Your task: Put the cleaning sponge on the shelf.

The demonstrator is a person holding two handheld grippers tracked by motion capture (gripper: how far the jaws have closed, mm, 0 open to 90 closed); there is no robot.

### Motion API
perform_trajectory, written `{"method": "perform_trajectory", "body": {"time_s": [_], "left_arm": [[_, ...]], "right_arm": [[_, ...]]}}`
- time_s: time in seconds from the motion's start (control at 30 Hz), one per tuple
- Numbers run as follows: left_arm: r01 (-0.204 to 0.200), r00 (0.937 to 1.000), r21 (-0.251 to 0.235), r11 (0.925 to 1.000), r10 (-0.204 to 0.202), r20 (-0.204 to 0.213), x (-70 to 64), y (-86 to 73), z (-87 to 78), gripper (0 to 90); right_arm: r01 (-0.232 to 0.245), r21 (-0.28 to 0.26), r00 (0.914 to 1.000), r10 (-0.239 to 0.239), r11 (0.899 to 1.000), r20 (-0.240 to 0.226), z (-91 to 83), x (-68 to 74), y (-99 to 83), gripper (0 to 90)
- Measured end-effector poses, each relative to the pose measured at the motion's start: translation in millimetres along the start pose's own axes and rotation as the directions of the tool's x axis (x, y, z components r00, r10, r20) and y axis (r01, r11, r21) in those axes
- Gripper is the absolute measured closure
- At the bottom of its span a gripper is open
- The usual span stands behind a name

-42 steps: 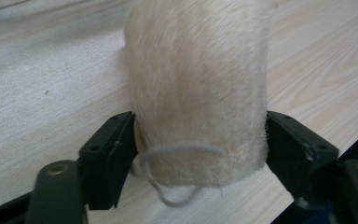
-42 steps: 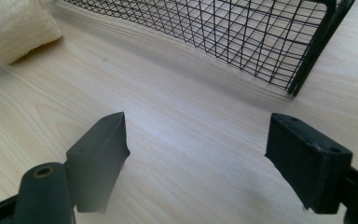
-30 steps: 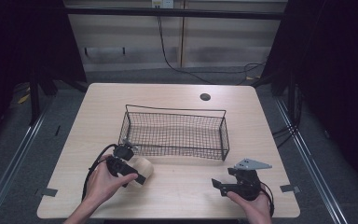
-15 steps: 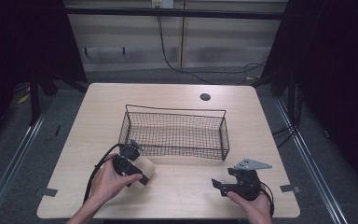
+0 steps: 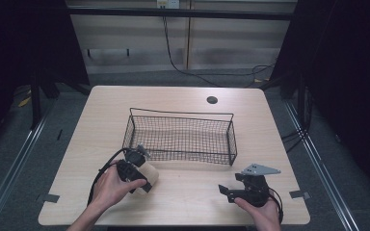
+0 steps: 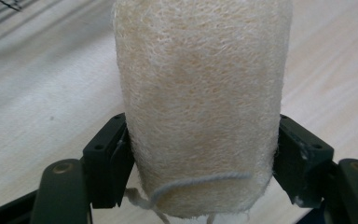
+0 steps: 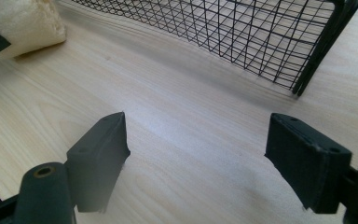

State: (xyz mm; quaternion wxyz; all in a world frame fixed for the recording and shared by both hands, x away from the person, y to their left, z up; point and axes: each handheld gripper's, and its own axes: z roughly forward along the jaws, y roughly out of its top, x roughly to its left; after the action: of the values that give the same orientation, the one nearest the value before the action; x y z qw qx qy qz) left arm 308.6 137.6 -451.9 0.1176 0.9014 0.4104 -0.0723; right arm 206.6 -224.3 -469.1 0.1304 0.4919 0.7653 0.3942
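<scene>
One loofah sponge in left tool

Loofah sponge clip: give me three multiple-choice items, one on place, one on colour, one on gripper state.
1. Where is the loofah sponge?
A. inside the wire basket
B. between the left gripper's fingers, in front of the basket
C. under the right gripper

2. What colour is the wire basket?
A. black
B. white
C. red

3. How is the right gripper?
A. shut on the sponge
B. shut on nothing
C. open

Answers: 1 B, the left gripper clamps it near the basket's front wall. 2 A, dark wire mesh. 3 C, bare table shows between its fingers.
</scene>
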Motion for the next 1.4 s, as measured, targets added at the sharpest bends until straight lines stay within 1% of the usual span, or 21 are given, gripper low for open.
{"method": "perform_trajectory", "body": {"time_s": [0.03, 0.07, 0.1, 0.13, 0.2, 0.27, 0.4, 0.47, 0.5, 0.53, 0.63, 0.67, 0.77, 0.8, 1.0, 1.07, 1.13, 1.2, 1.27, 1.33, 1.4], "left_arm": [[0.000, 1.0000, 0.000, 1.0000, 0.000, 0.000, 0.0, 0.0, 0.0, 29.0], [-0.021, 0.9996, 0.008, 0.9998, 0.021, -0.017, -0.9, -0.5, -0.9, 29.0], [-0.021, 0.9996, 0.008, 0.9998, 0.021, -0.017, -0.9, -0.5, -0.9, 29.0], [-0.046, 0.9989, 0.013, 0.9988, 0.046, -0.007, -1.2, -0.8, -2.5, 29.0], [-0.051, 0.9986, 0.015, 0.9986, 0.051, -0.011, -1.4, -1.0, -3.5, 29.0], [-0.066, 0.9974, 0.014, 0.9977, 0.067, -0.029, -2.4, -0.9, -6.4, 29.0], [-0.077, 0.9970, 0.007, 0.9970, 0.077, -0.010, -2.9, -1.4, -13.8, 29.1], [-0.069, 0.9976, -0.013, 0.9975, 0.069, 0.007, -3.5, -0.7, -18.7, 29.1], [-0.054, 0.9985, -0.022, 0.9983, 0.054, 0.007, -4.3, -0.5, -21.4, 29.1], [-0.053, 0.9986, -0.033, 0.9980, 0.053, 0.005, -5.2, -0.1, -24.2, 29.1], [-0.068, 0.9974, -0.047, 0.9966, 0.069, 0.021, -6.9, 0.5, -33.0, 29.0], [-0.087, 0.9960, -0.050, 0.9949, 0.088, 0.018, -8.7, 0.0, -38.0, 29.1], [-0.090, 0.9954, -0.064, 0.9939, 0.092, 0.028, -9.7, -1.2, -42.2, 29.0], [-0.096, 0.9949, -0.076, 0.9925, 0.098, 0.025, -9.1, -1.6, -44.4, 29.0], [-0.104, 0.9942, -0.075, 0.9917, 0.106, 0.020, -6.8, -3.7, -52.8, 29.0], [-0.115, 0.9928, -0.063, 0.9914, 0.117, 0.027, -5.3, -5.9, -57.1, 29.0], [-0.110, 0.9935, -0.069, 0.9916, 0.112, 0.023, -5.7, -6.7, -58.4, 29.0], [-0.117, 0.9927, -0.082, 0.9898, 0.119, 0.020, -5.6, -7.4, -62.8, 29.1], [-0.134, 0.9902, -0.075, 0.9882, 0.137, 0.030, -6.2, -7.3, -67.0, 29.1], [-0.143, 0.9892, -0.087, 0.9858, 0.145, 0.019, -8.0, -7.5, -75.0, 29.1], [-0.147, 0.9886, -0.090, 0.9850, 0.150, 0.020, -8.3, -7.1, -77.4, 29.1]], "right_arm": [[0.000, 0.000, 1.0000, 0.000, 1.000, 0.000, 0.0, 0.0, 0.0, 20.9], [0.001, -0.001, 1.0000, -0.001, 1.000, 0.002, -0.2, -0.3, 0.1, 21.0], [0.001, -0.001, 1.0000, -0.001, 1.000, 0.002, -0.2, -0.3, 0.1, 21.0], [-0.001, -0.001, 1.0000, 0.001, 1.000, 0.003, -0.7, 0.0, -0.1, 21.0], [-0.001, -0.002, 1.0000, 0.001, 1.000, 0.004, -0.9, 0.1, -0.2, 21.0], [0.000, -0.004, 1.0000, 0.000, 1.000, 0.005, -0.9, -0.3, -0.3, 21.1], [-0.003, -0.002, 1.0000, 0.003, 1.000, 0.005, -0.9, -0.2, -0.2, 21.1], [-0.003, -0.001, 1.0000, 0.003, 1.000, 0.004, -0.9, -0.1, -0.2, 21.1], [-0.003, 0.000, 1.0000, 0.003, 1.000, 0.003, -0.8, -0.2, -0.2, 21.1], [-0.003, -0.002, 1.0000, 0.003, 1.000, 0.004, -0.9, 0.0, -0.2, 21.1], [0.000, -0.004, 1.0000, 0.000, 1.000, 0.004, -1.0, -0.2, -0.4, 21.1], [-0.002, -0.003, 1.0000, 0.002, 1.000, 0.004, -1.1, -0.4, -0.5, 21.1], [-0.004, -0.003, 1.0000, 0.004, 1.000, 0.005, -1.2, -0.5, -0.6, 21.1], [-0.004, -0.003, 1.0000, 0.004, 1.000, 0.005, -1.2, -0.5, -0.6, 21.1], [-0.007, -0.004, 1.0000, 0.007, 1.000, 0.005, -1.2, -0.8, -0.7, 21.1], [-0.010, -0.002, 0.9999, 0.010, 1.000, 0.007, -1.2, -1.1, -0.6, 21.1], [-0.011, -0.002, 0.9999, 0.011, 1.000, 0.006, -1.2, -1.2, -0.6, 21.1], [-0.006, -0.004, 1.0000, 0.006, 1.000, 0.005, -0.9, -1.1, -0.5, 21.1], [-0.003, -0.004, 1.0000, 0.003, 1.000, 0.002, -0.8, -1.0, -0.4, 21.3], [-0.003, 0.000, 1.0000, 0.003, 1.000, -0.001, -0.9, -0.3, -0.3, 21.5], [-0.002, -0.001, 1.0000, 0.002, 1.000, 0.000, -0.9, -0.3, -0.3, 21.5]]}}
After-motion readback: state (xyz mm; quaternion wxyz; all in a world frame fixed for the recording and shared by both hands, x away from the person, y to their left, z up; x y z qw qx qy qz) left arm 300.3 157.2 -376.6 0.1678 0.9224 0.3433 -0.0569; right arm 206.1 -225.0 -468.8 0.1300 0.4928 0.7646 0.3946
